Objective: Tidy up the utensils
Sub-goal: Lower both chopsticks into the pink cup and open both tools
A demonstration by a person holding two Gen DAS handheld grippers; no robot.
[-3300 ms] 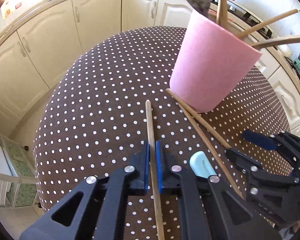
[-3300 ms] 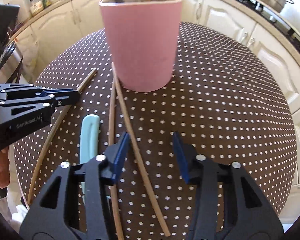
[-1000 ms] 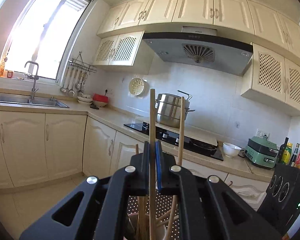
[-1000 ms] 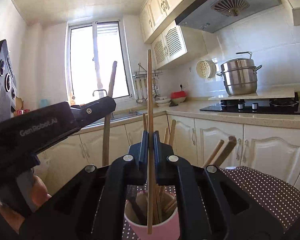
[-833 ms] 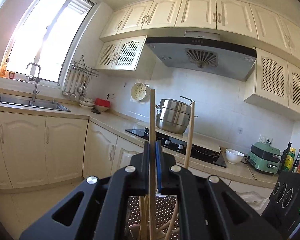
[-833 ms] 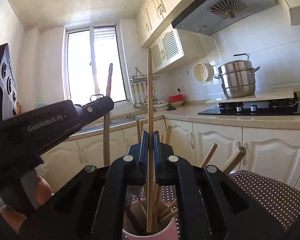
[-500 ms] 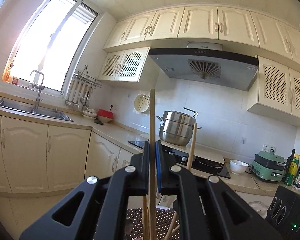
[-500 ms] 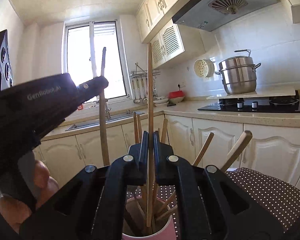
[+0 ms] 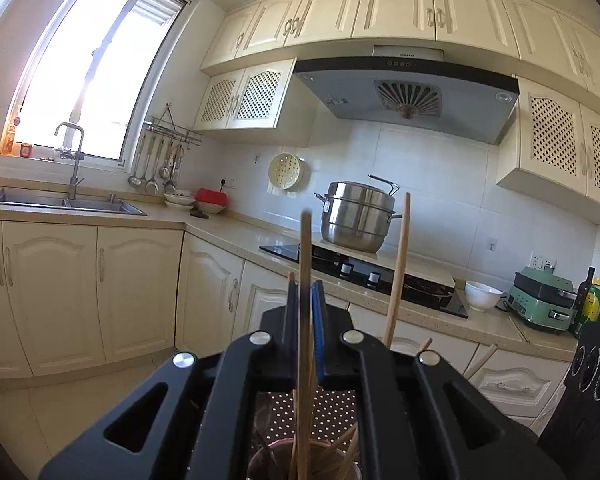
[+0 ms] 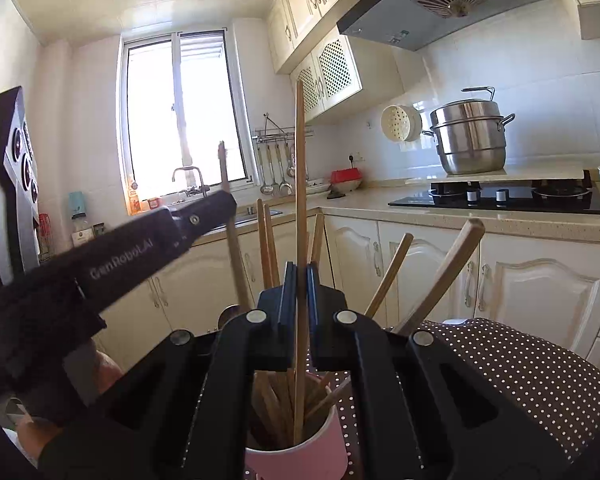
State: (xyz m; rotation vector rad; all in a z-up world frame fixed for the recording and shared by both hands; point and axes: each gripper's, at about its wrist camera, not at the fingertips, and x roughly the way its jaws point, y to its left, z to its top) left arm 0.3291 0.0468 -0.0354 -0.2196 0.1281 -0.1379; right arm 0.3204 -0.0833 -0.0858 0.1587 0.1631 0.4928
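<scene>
Steel pot on stove

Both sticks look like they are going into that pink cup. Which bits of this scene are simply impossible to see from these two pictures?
- Left wrist view: the pink cup is mostly hidden behind the left hand-held gripper; only its rim shows.
- Left wrist view: the lower end of the left chopstick is cut off by the bottom edge.
- Right wrist view: the cup's base is cut off by the bottom edge.
- Right wrist view: the left hand-held gripper is motion-blurred.
</scene>
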